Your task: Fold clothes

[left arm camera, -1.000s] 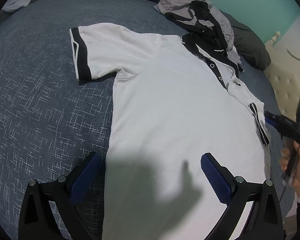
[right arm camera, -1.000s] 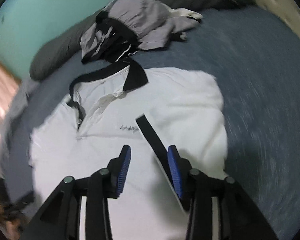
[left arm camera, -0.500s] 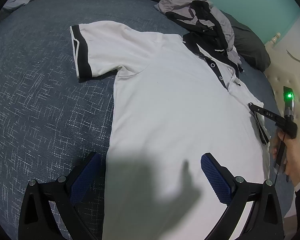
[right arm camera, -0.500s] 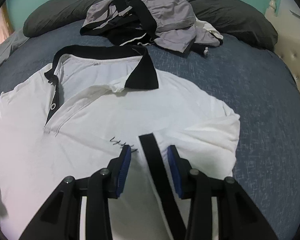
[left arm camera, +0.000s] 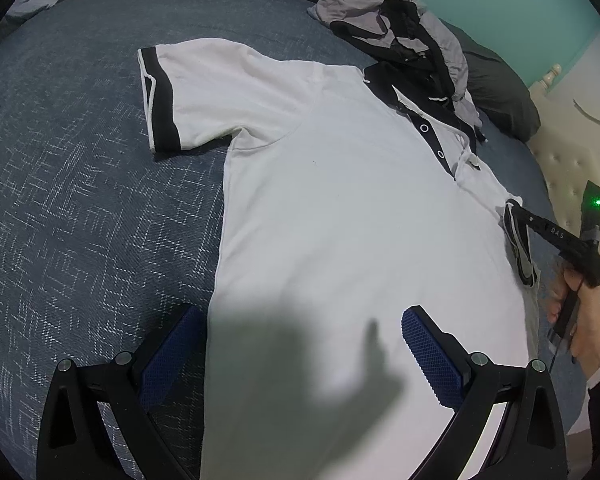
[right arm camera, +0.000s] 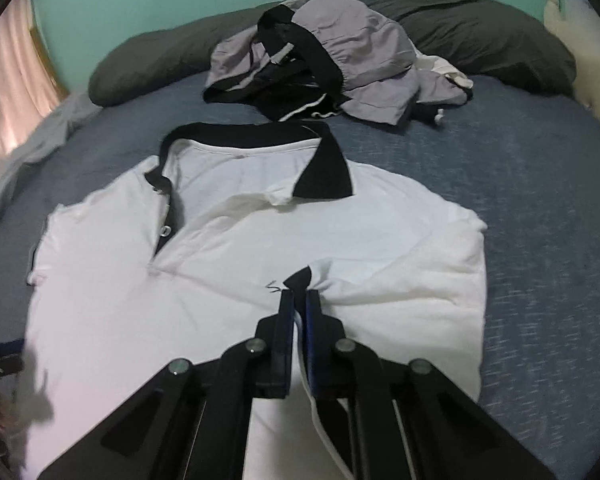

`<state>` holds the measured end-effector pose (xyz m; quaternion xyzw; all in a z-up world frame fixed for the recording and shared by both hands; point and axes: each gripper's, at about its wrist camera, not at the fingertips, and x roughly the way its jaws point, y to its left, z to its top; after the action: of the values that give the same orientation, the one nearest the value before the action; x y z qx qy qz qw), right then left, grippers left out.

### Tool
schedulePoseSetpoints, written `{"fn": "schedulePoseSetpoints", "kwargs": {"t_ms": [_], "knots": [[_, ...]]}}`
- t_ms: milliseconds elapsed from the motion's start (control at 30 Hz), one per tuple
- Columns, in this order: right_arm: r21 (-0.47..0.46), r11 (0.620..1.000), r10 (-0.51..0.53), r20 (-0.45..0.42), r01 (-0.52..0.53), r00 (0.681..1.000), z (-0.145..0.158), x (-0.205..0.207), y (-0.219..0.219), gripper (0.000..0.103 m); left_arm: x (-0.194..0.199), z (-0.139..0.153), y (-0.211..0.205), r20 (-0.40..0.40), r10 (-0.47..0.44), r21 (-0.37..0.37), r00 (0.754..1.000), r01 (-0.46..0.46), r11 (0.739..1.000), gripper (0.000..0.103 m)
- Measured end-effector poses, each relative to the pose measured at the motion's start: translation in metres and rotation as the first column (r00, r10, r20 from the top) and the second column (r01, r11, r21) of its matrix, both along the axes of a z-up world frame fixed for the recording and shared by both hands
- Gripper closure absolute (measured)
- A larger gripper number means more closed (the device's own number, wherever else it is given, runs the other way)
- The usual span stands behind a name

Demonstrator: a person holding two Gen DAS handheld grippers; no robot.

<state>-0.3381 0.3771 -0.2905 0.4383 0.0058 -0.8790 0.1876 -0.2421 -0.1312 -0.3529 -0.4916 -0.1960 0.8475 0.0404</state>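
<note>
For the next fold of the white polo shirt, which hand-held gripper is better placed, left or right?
Right. The right hand-held gripper has just closed on the black sleeve cuff of the white polo shirt; the left hand-held gripper hangs open, holding nothing.

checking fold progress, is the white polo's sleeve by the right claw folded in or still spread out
Folded in: that sleeve lies over the white polo chest, its black cuff pinched in the shut right claw. The other sleeve lies spread.
</note>
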Motion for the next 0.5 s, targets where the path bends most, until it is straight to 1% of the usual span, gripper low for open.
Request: {"fn": "schedulePoseSetpoints", "kwargs": {"t_ms": [67,167,200,233,300,333,367,467,500], "knots": [[-0.043,0.999,0.004,0.01,-0.004,1.0,0.0,-0.001,0.001,0.098,0.0,0.0,0.0,0.0,0.001,0.002,1.0,-0.001,1.0,0.0],[-0.038,0.999,0.001,0.012,0.0,1.0,-0.001,-0.003,0.0,0.098,-0.001,0.0,0.0,0.003,-0.001,0.002,1.0,0.001,1.0,0.001],[-0.047,0.999,-0.009,0.025,0.011,1.0,-0.002,-0.005,0.002,0.097,-0.001,0.0,0.0,0.003,-0.001,0.002,1.0,0.001,1.0,0.0],[-0.059,0.998,-0.022,0.05,0.024,0.999,-0.004,-0.008,0.005,0.097,-0.001,0.0,-0.001,0.003,-0.001,0.002,1.0,0.001,1.0,0.0],[-0.096,0.993,-0.051,0.128,0.064,0.99,-0.011,-0.014,0.012,0.097,-0.001,0.0,-0.001,0.003,0.0,0.005,1.0,0.0,1.0,0.0],[-0.096,0.993,-0.063,0.133,0.076,0.989,-0.01,-0.015,0.015,0.097,-0.001,0.0,-0.001,0.003,0.0,0.006,1.0,0.0,1.0,0.0],[-0.108,0.991,-0.061,0.115,0.074,0.991,-0.006,-0.013,0.018,0.097,-0.001,0.0,-0.001,0.003,0.0,0.006,1.0,0.0,1.0,0.0],[-0.143,0.987,-0.066,0.082,0.077,0.994,0.006,-0.008,0.029,0.09,-0.002,0.0,-0.001,0.004,-0.001,0.007,1.0,0.001,1.0,0.0],[-0.152,0.985,-0.071,0.073,0.082,0.995,0.01,-0.007,0.034,0.09,-0.002,0.0,-0.001,0.004,-0.001,0.007,1.0,0.001,1.0,0.0]]}}
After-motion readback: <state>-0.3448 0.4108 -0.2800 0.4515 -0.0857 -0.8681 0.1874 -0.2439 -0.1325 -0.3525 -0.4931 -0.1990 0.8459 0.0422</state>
